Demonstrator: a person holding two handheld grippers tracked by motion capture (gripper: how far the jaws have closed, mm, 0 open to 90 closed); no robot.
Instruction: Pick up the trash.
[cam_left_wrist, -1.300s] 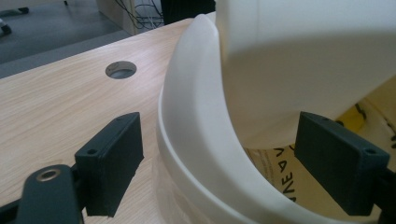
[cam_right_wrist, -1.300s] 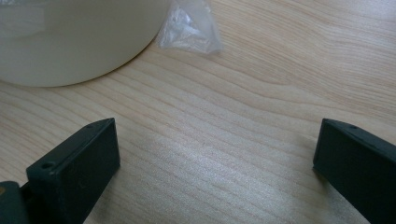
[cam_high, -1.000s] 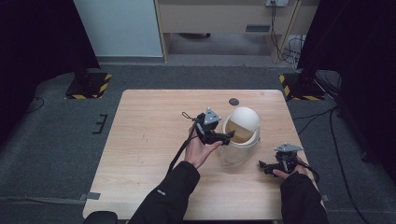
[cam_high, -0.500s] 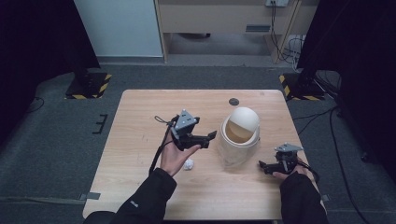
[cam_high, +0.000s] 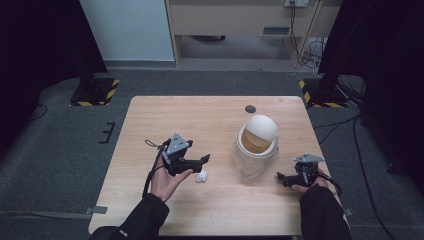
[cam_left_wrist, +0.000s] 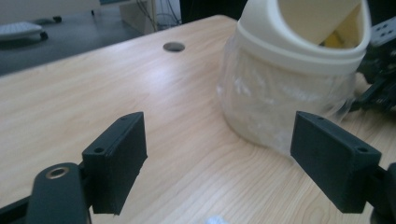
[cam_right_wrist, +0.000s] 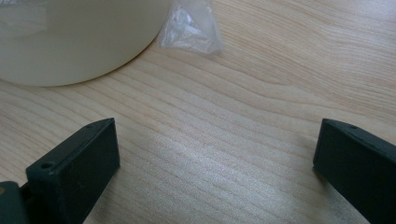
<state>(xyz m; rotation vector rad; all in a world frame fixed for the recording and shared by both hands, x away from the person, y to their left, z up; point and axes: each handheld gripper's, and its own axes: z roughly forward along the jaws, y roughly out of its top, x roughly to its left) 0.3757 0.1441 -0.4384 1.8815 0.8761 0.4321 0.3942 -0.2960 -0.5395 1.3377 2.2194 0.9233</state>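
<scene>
Lying just below the left gripper (cam_high: 196, 161), whose jaws gape empty, is a crumpled wad (cam_high: 201, 176).

Both forearms wore dark sleeves (cam_high: 145, 220); each black gripper (cam_high: 200, 161) carried a grey three-cornered plate (cam_high: 178, 145) and cable.

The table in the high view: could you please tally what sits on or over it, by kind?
Tongs: 2, left and right
Cream bin with swing lid and clear liner: 1
Crumpled white paper ball: 1
Total: 4
</scene>
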